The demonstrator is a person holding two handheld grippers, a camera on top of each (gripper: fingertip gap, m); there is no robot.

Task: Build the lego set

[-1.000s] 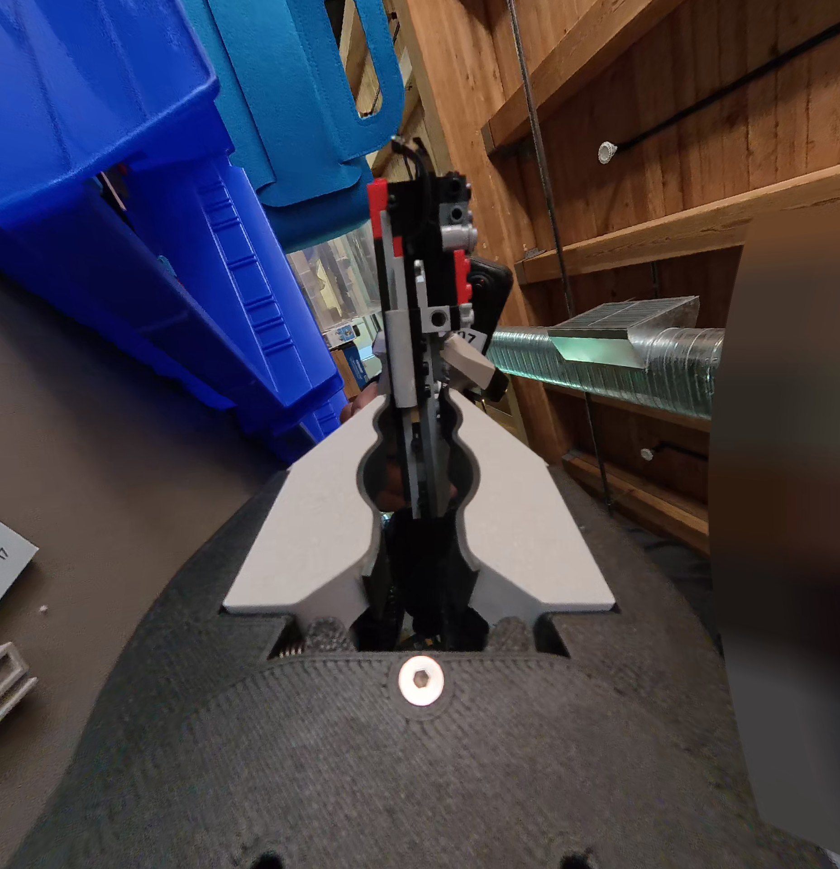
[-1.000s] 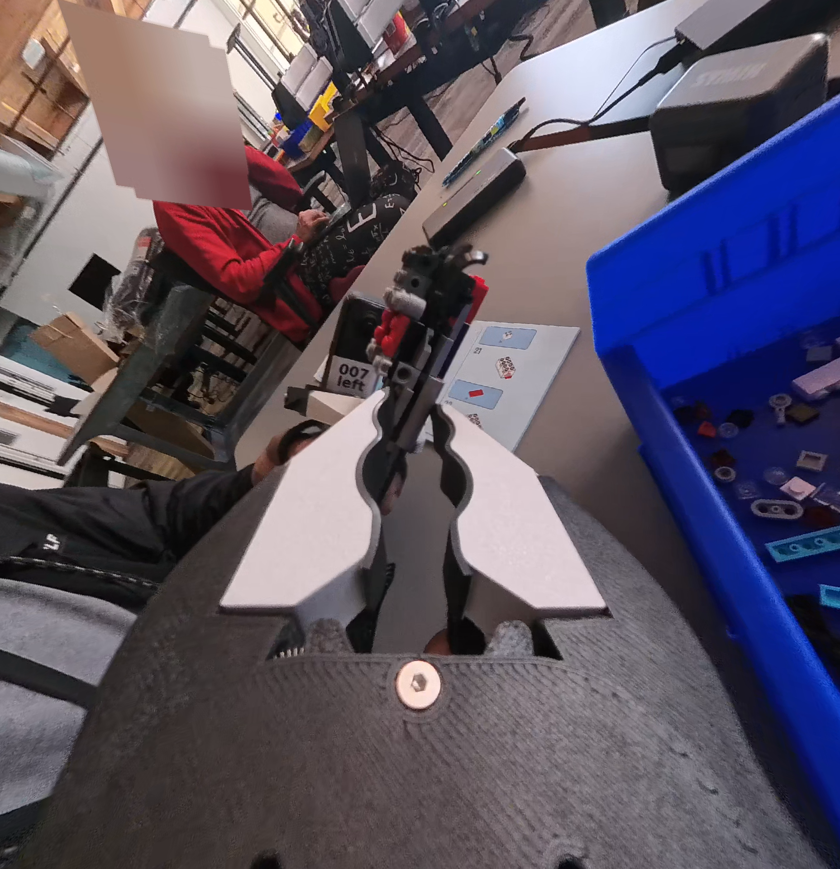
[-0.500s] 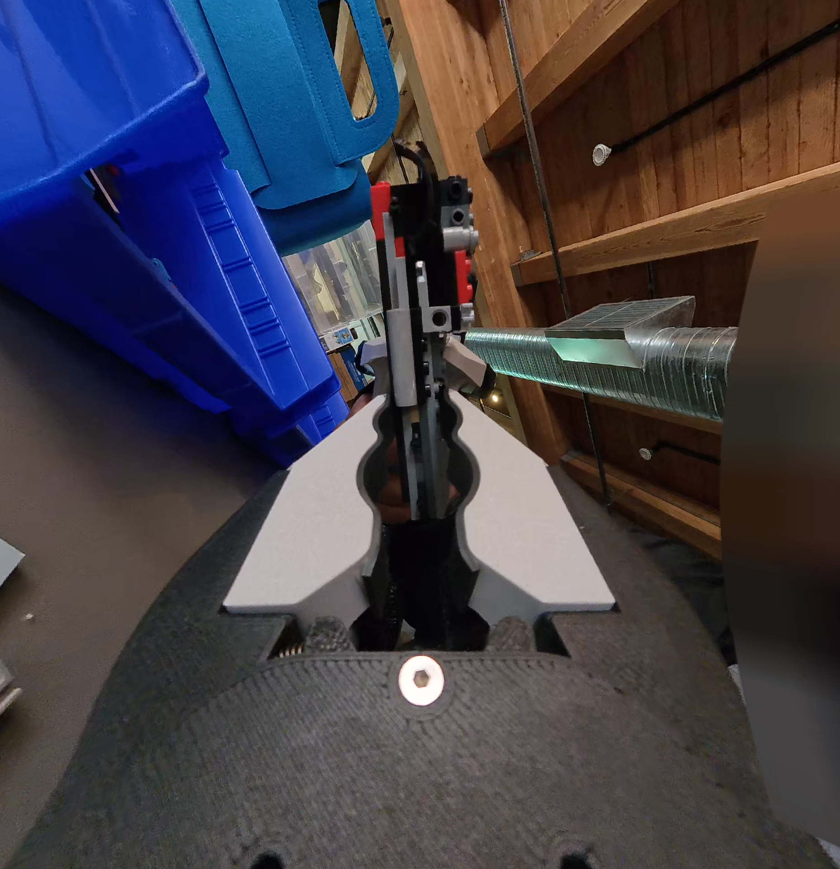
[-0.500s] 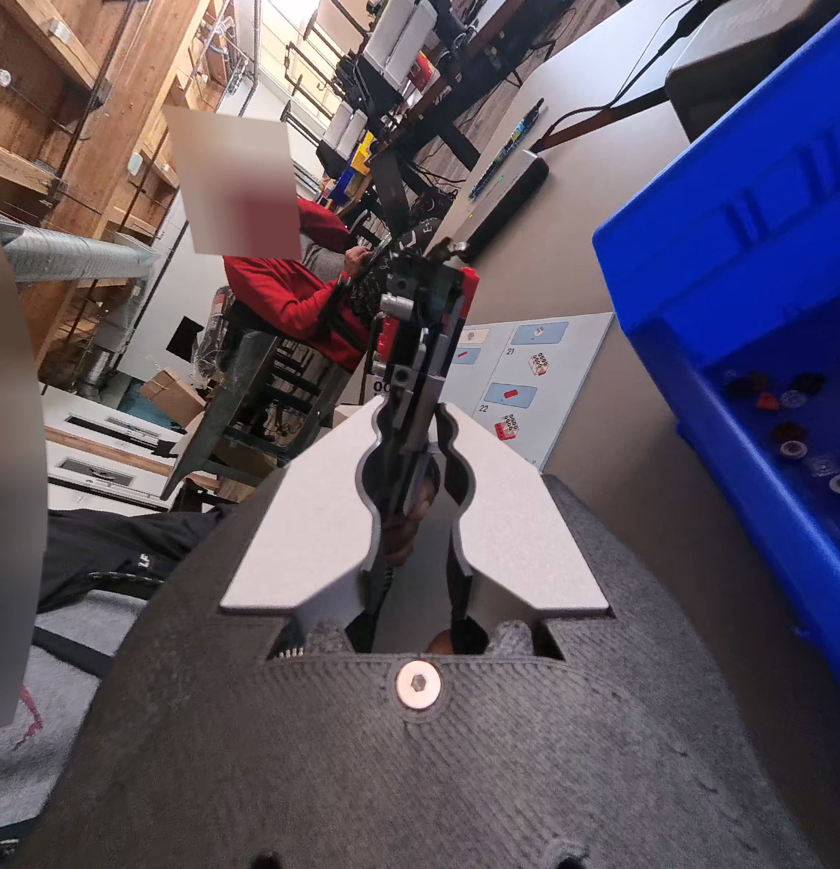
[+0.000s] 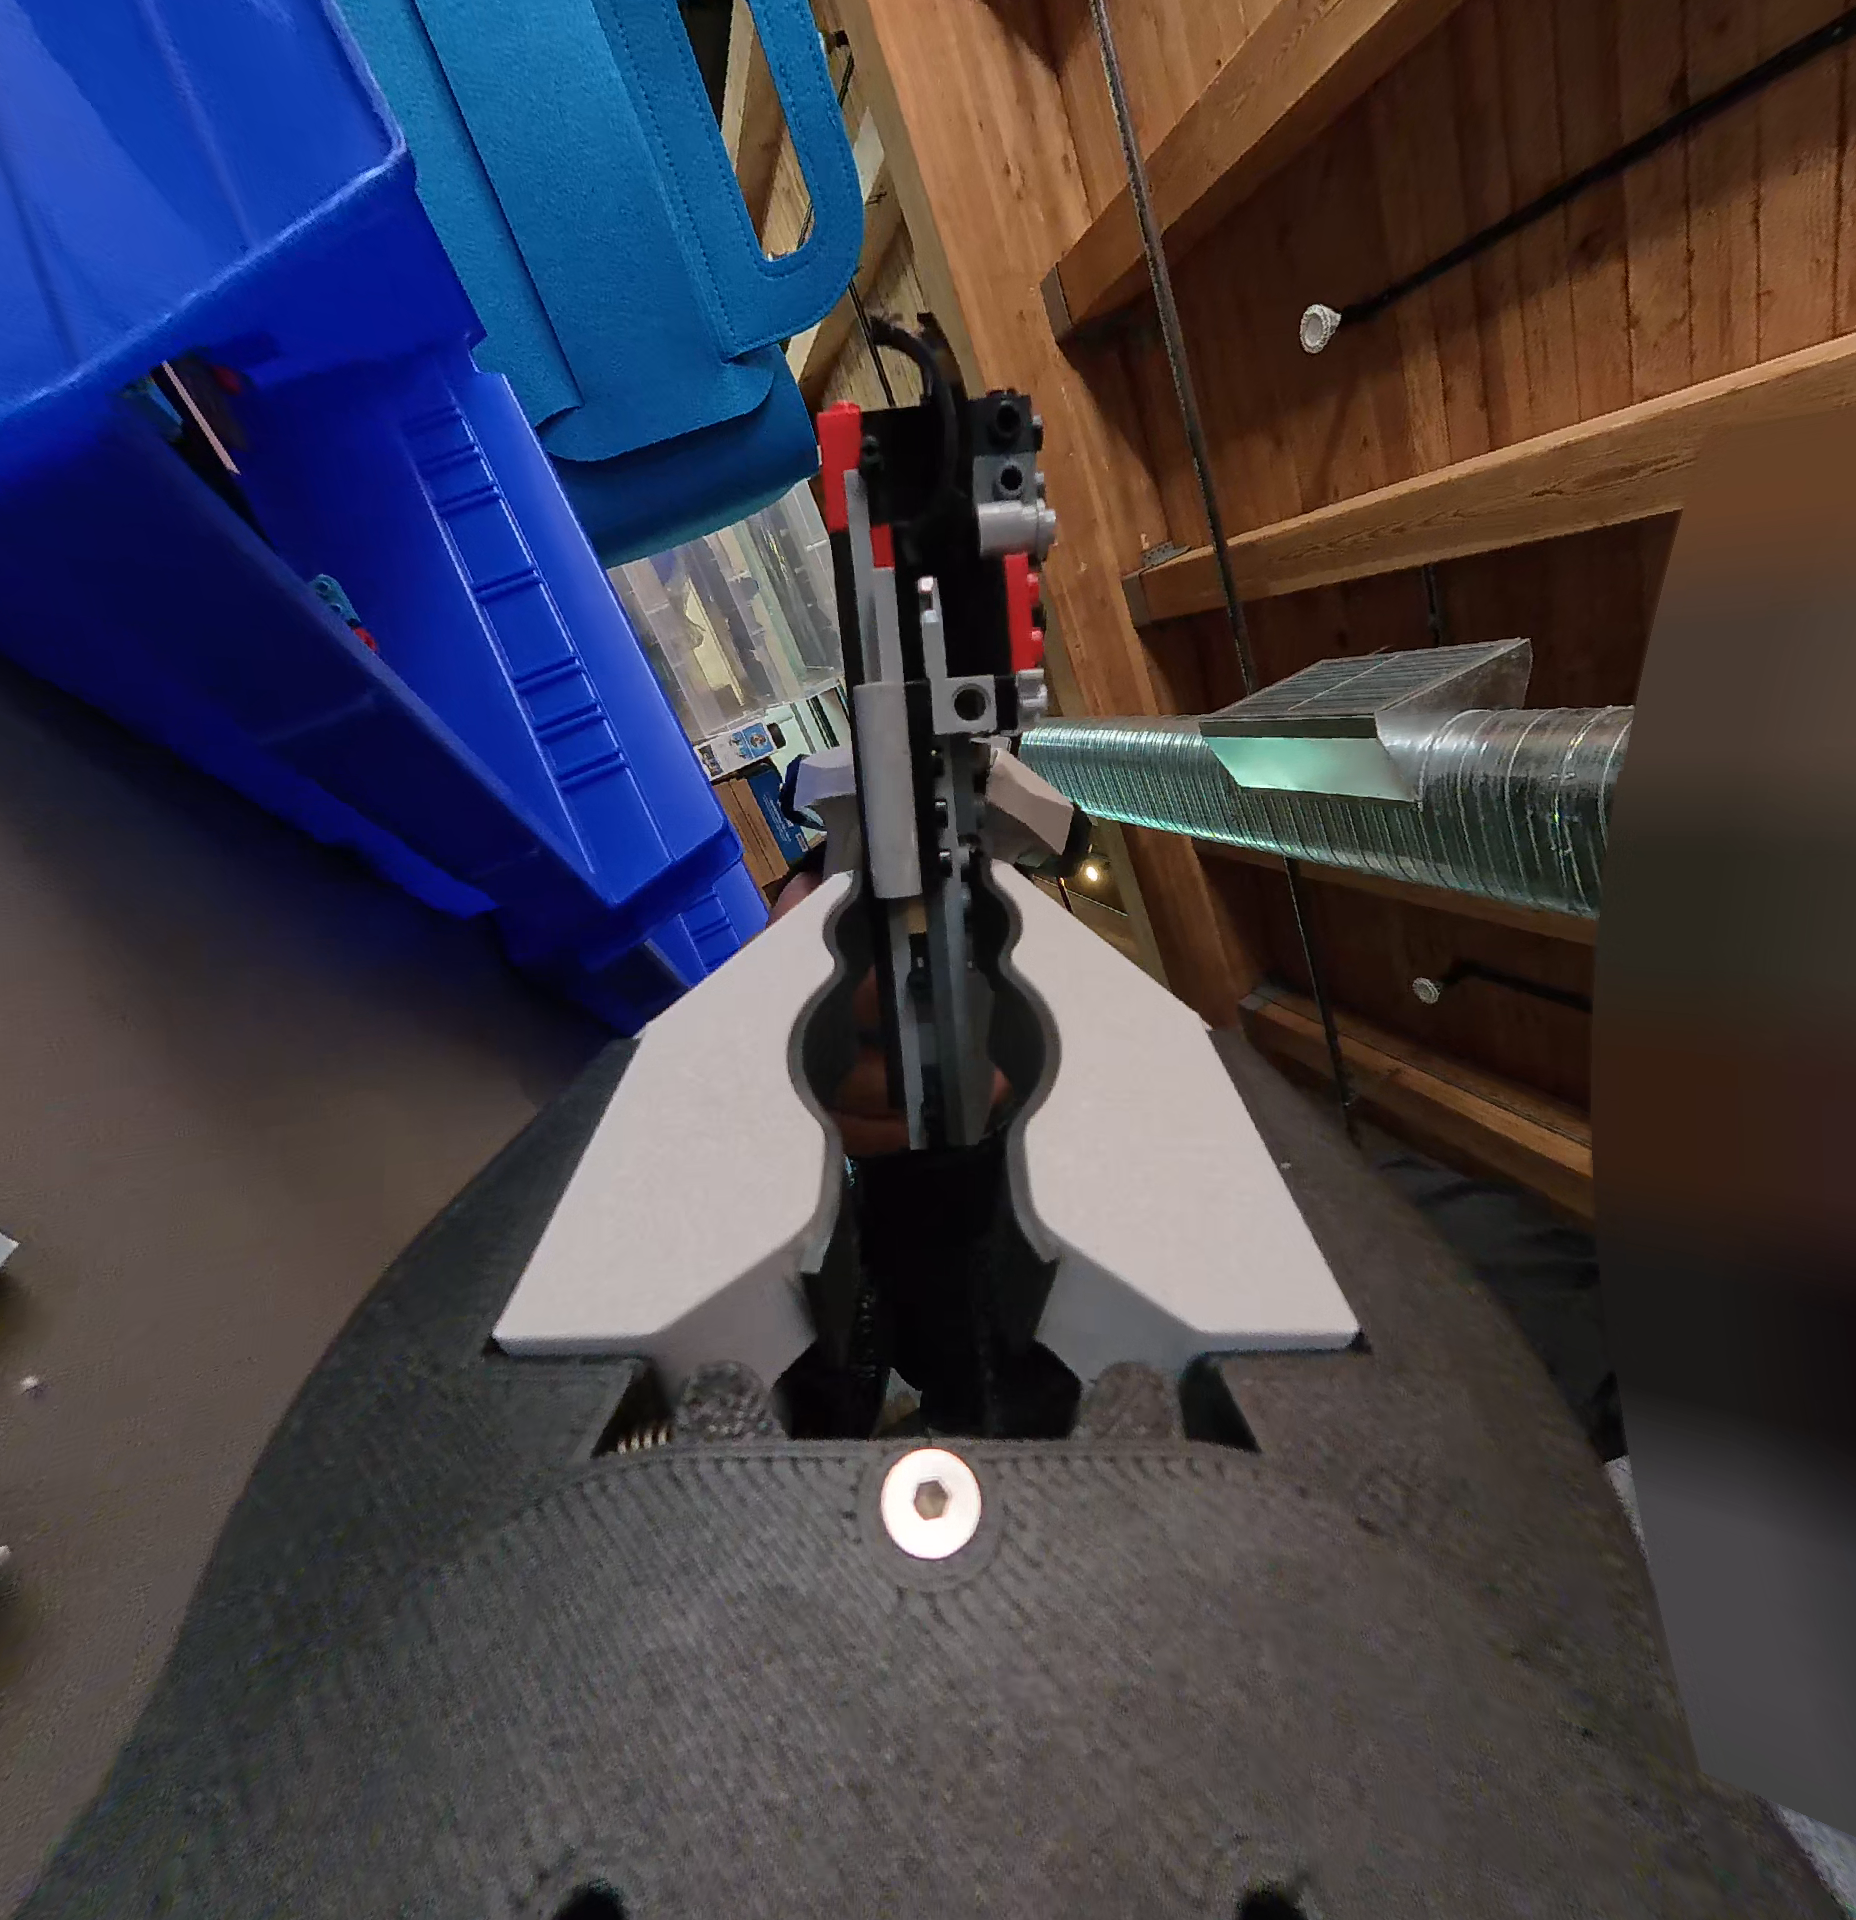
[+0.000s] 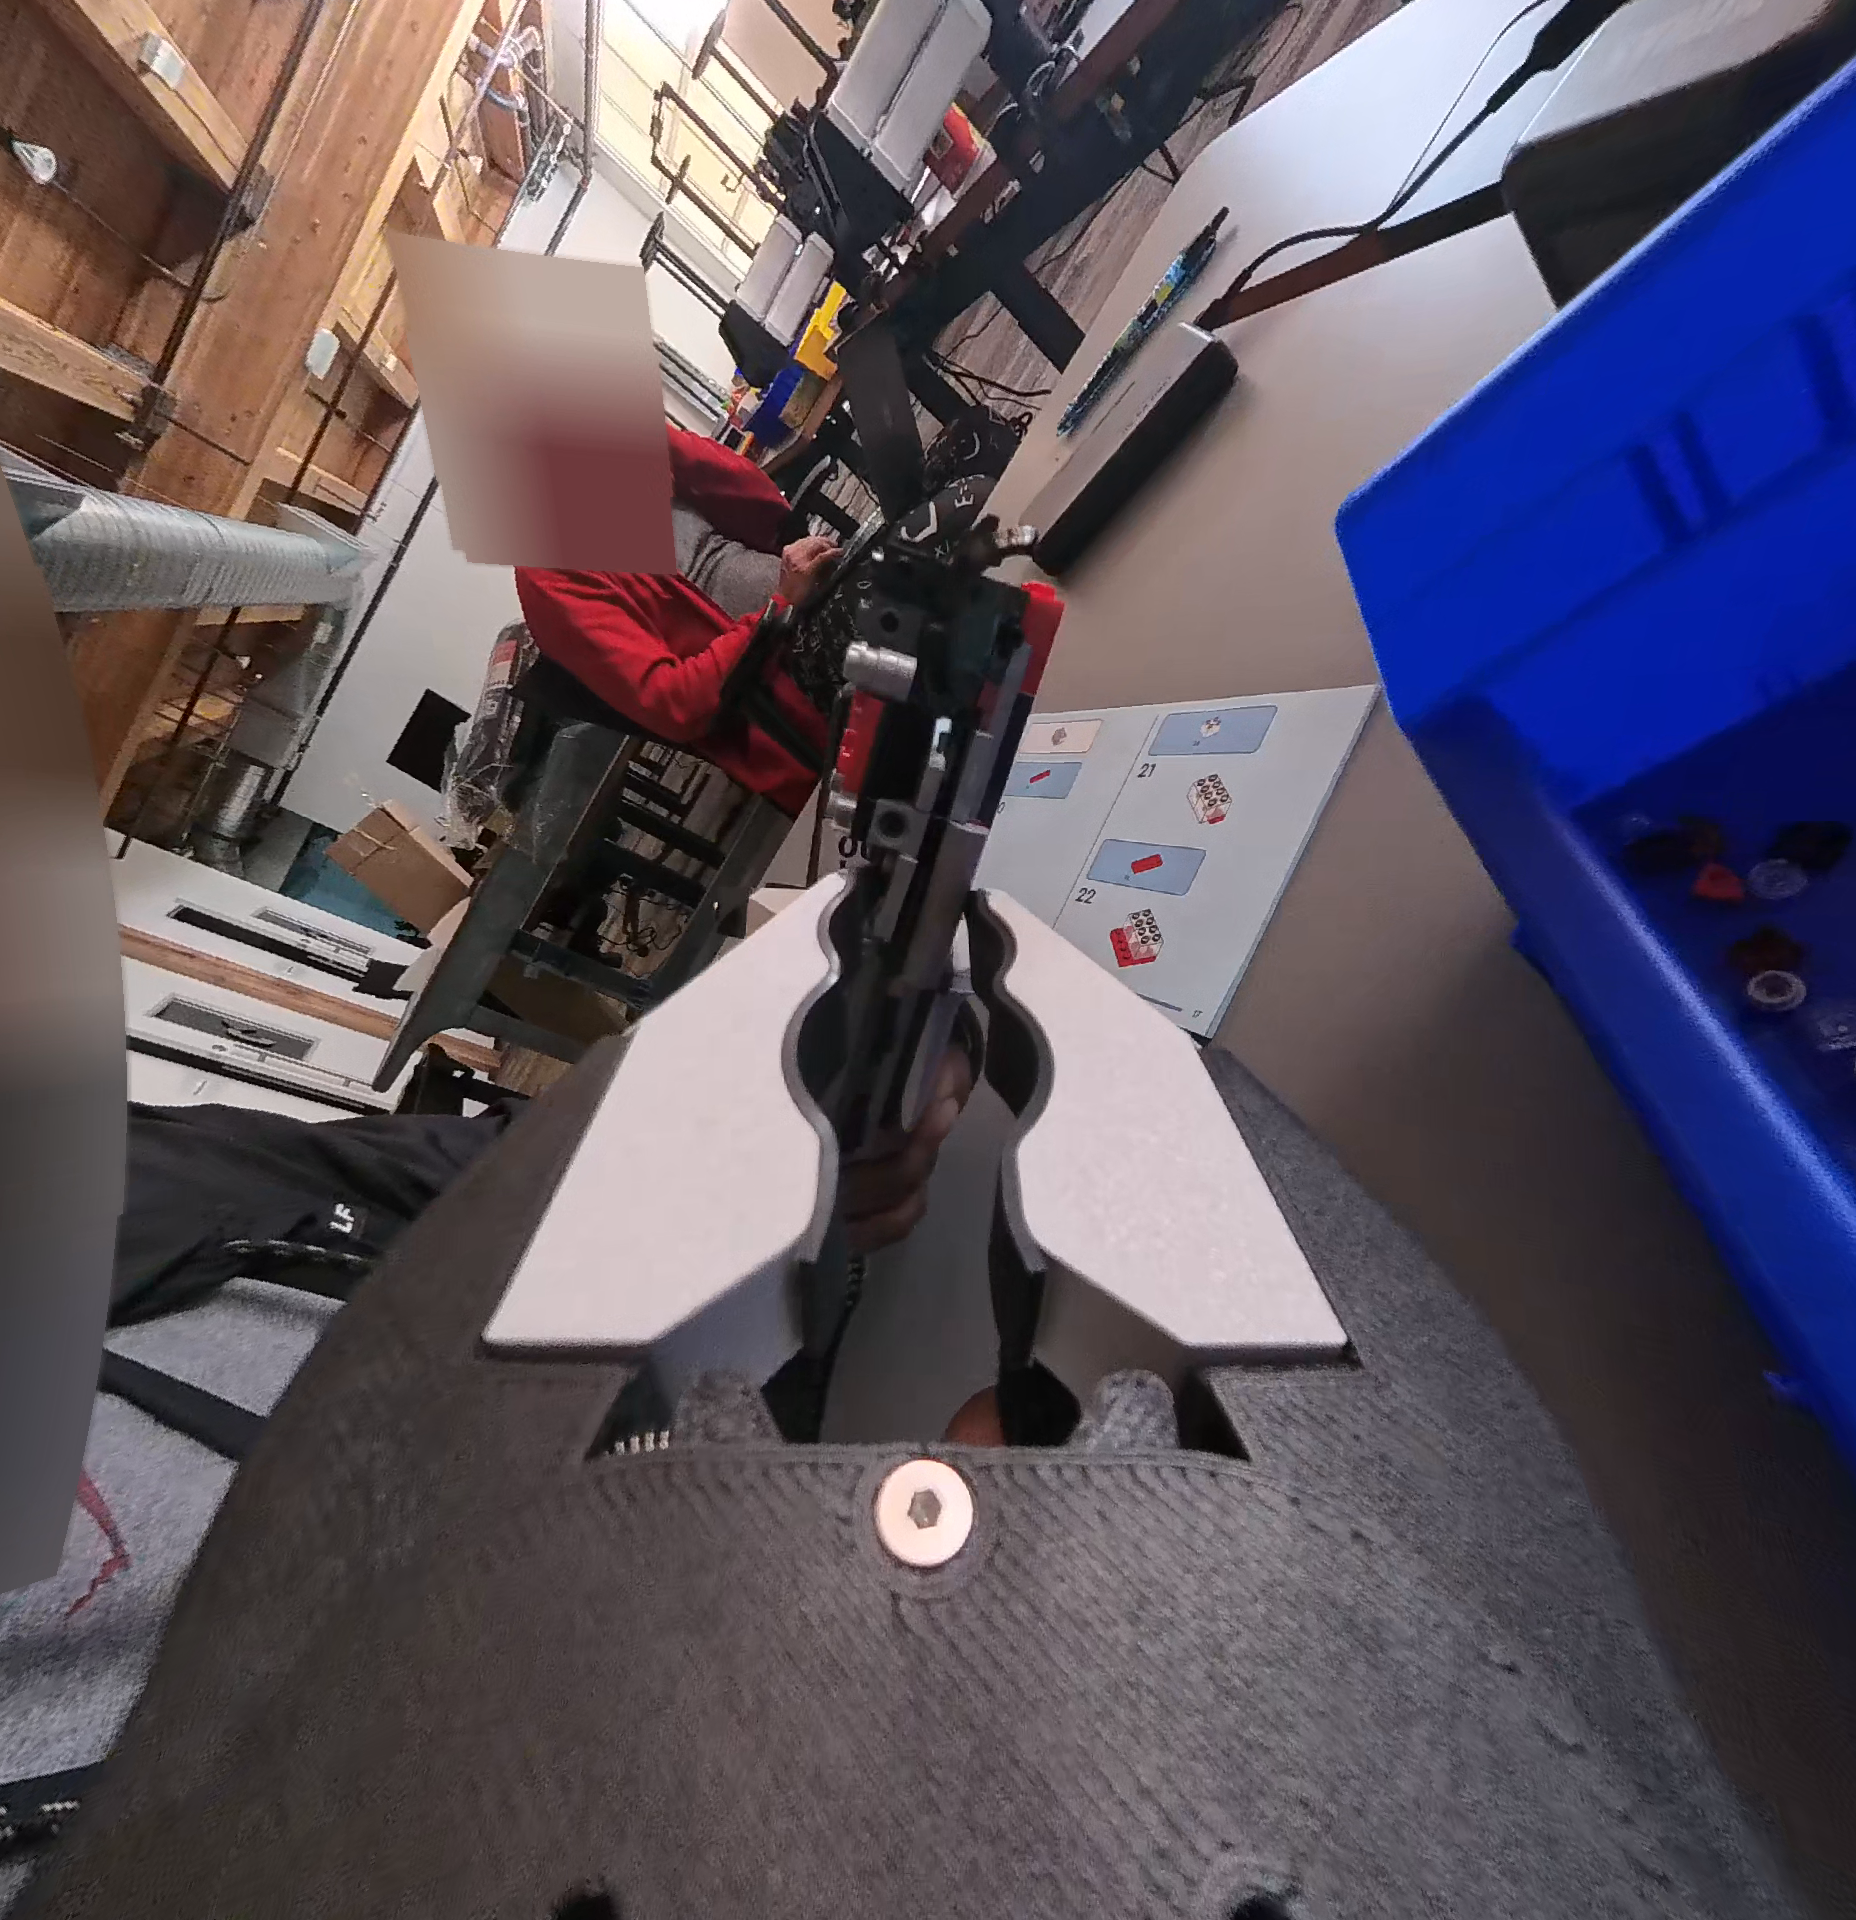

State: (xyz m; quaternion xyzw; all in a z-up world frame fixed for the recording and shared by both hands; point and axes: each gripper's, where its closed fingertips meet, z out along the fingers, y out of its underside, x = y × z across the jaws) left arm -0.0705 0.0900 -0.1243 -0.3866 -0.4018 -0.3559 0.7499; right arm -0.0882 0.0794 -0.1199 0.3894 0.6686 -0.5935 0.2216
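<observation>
Left wrist view showed the left gripper (image 5: 919, 914) clamped on the lego model (image 5: 929, 665); the right gripper (image 6: 903, 925) gripped it too (image 6: 929, 748); blue bin (image 6: 1651, 665) to its right.

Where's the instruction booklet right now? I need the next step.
In the right wrist view, the instruction booklet lies open on the table, just right of the lego build in the right gripper and left of the blue bin.
</observation>
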